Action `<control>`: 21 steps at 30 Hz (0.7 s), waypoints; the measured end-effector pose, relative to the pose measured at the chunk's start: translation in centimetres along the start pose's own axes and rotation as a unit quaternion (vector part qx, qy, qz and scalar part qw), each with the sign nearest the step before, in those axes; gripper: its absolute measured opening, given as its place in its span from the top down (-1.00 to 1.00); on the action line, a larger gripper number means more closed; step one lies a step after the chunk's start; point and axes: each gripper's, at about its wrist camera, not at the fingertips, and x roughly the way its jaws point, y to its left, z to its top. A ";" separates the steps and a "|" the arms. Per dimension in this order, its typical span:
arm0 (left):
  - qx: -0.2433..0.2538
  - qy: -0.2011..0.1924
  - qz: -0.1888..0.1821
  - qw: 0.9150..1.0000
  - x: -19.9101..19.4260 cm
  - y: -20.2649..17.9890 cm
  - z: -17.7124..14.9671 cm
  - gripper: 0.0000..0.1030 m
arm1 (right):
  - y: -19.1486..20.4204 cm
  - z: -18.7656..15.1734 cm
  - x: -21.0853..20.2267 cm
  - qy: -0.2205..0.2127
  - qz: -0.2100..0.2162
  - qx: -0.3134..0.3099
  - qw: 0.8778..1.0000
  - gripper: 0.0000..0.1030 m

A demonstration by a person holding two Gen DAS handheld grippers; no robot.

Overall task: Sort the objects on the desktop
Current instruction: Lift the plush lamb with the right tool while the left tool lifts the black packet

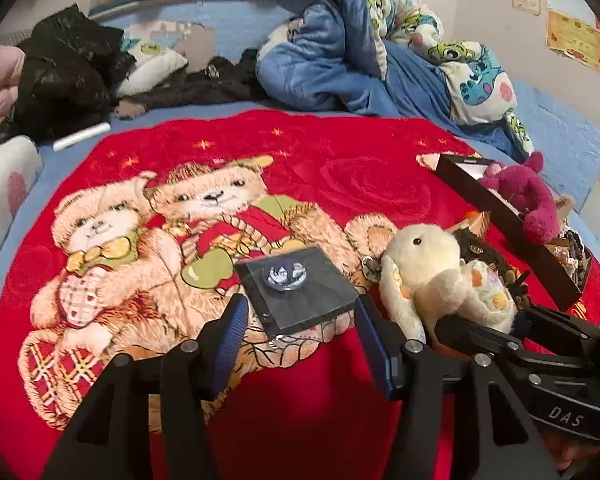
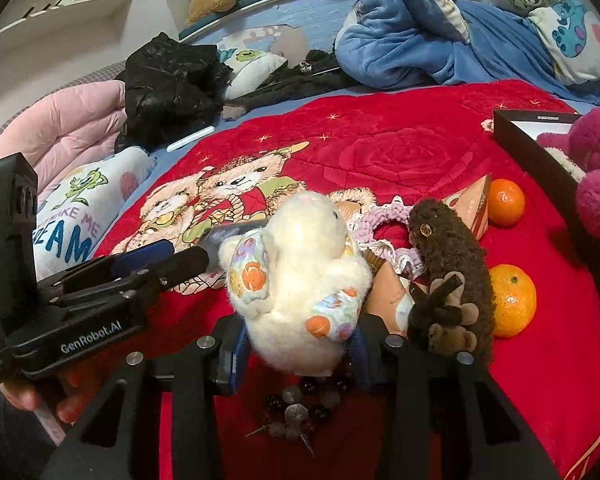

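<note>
- Nearest the right camera, the right gripper [image 2: 298, 346] has its blue pads on either side of a white plush toy [image 2: 300, 276]; they appear to press its lower body, so it seems held.
- Just below that toy, a string of dark beads [image 2: 300, 404] lies on the red teddy-bear blanket [image 2: 400, 148].
- The left gripper [image 1: 300, 320] stands wide and holds nothing, its tips flanking the near edge of a flat dark card with a clear round badge [image 1: 296, 288].
- Beside the white toy lie a brown plush toy [image 2: 452, 256], a lilac crochet piece [image 2: 384, 220] and two oranges [image 2: 514, 300].
- Further right is a black box [image 1: 500, 216] with a pink plush bear [image 1: 528, 196] resting on its rim.
- Beyond the blanket are a crumpled blue duvet [image 1: 332, 40] and black clothing [image 1: 64, 76].
- Judgement: lift the white toy straight up, clear of the beads and the brown toy, before carrying it toward the box; a soft body can slip, so keep the squeeze steady.
</note>
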 end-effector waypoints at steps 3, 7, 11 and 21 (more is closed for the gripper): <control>-0.016 0.026 -0.009 1.000 1.2 0.5 0.1 -0.09 | 0.0 0.0 0.0 0.000 -0.001 -0.001 1.000 0.22; -0.046 0.049 -0.019 0.998 2.7 1.4 0.2 -0.09 | 0.0 0.0 0.0 0.000 0.000 -0.001 1.000 0.22; -0.033 0.062 -0.021 0.997 3.7 0.8 0.3 -0.35 | 0.0 0.0 0.0 0.001 0.000 -0.001 1.000 0.22; 0.019 0.077 -0.024 0.997 4.3 -1.1 0.0 -0.72 | -0.3 -0.1 0.1 0.000 0.001 0.010 1.000 0.22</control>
